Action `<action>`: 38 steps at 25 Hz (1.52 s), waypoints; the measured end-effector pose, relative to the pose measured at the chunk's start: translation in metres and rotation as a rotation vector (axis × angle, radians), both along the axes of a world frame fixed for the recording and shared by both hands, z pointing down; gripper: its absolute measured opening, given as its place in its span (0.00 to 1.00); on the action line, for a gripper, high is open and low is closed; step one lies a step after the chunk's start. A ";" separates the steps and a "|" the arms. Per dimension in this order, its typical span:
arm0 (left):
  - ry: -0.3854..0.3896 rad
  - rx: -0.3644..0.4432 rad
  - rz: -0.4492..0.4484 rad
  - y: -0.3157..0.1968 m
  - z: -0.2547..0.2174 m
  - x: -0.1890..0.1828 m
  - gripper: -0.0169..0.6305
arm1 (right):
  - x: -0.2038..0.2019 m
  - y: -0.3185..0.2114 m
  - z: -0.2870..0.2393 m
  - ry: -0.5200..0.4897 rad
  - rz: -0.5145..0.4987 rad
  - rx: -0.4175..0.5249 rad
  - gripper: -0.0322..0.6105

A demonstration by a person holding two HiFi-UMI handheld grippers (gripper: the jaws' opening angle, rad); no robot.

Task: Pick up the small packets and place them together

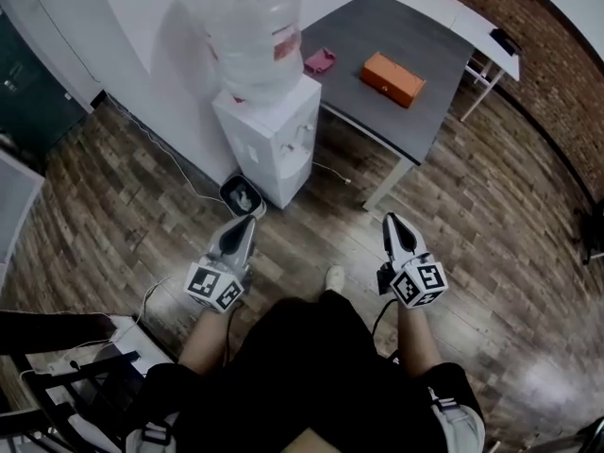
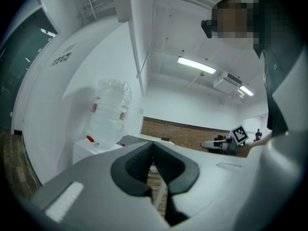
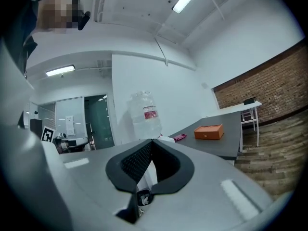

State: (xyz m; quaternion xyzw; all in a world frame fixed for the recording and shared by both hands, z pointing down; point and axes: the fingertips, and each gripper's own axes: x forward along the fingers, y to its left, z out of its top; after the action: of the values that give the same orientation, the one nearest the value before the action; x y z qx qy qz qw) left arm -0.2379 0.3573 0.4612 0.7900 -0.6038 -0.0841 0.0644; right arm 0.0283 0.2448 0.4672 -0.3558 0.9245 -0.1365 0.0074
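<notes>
Wood-plank floor point(image 1: 142, 206), grey table point(image 1: 415, 26) ahead. Pink packet point(image 1: 319, 60) lies near the table's left edge beside an orange box point(image 1: 393, 78), well apart from both grippers. Left gripper point(image 1: 247, 223) and right gripper point(image 1: 390, 219): jaws closed, empty, held level at waist, pointing forward.

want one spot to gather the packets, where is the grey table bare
Bare: the table from the orange box to its near corner, and the far strip behind the box, toward the white table. Tightest: the left edge, where the pink packet lies close to the cooler.
</notes>
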 end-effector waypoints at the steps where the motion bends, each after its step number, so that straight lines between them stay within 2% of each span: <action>1: -0.005 0.000 -0.002 -0.007 -0.001 0.005 0.03 | -0.001 -0.009 0.001 -0.002 -0.011 0.000 0.05; 8: -0.040 0.016 0.015 -0.066 -0.015 0.036 0.03 | -0.006 -0.067 -0.005 -0.006 -0.068 0.050 0.05; 15: 0.026 0.002 0.011 -0.113 -0.017 0.058 0.03 | 0.028 -0.110 -0.006 -0.041 -0.029 0.025 0.05; 19: 0.032 -0.025 0.009 -0.135 -0.009 0.076 0.03 | 0.055 -0.119 -0.006 -0.019 -0.011 0.043 0.05; 26: -0.016 -0.057 0.082 -0.170 -0.003 0.096 0.03 | 0.107 -0.144 0.008 -0.034 0.142 -0.005 0.05; 33: -0.001 -0.070 0.188 -0.228 0.011 0.109 0.03 | 0.119 -0.167 0.015 -0.010 0.236 -0.023 0.05; 38: 0.050 -0.071 0.276 -0.284 0.020 0.116 0.03 | 0.129 -0.190 0.011 0.008 0.332 -0.031 0.05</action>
State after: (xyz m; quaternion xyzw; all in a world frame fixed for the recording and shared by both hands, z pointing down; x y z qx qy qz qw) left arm -0.1219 0.0729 0.4809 0.8604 -0.4904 -0.0725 0.1185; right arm 0.1574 0.0545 0.4786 -0.5044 0.8507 -0.1461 0.0207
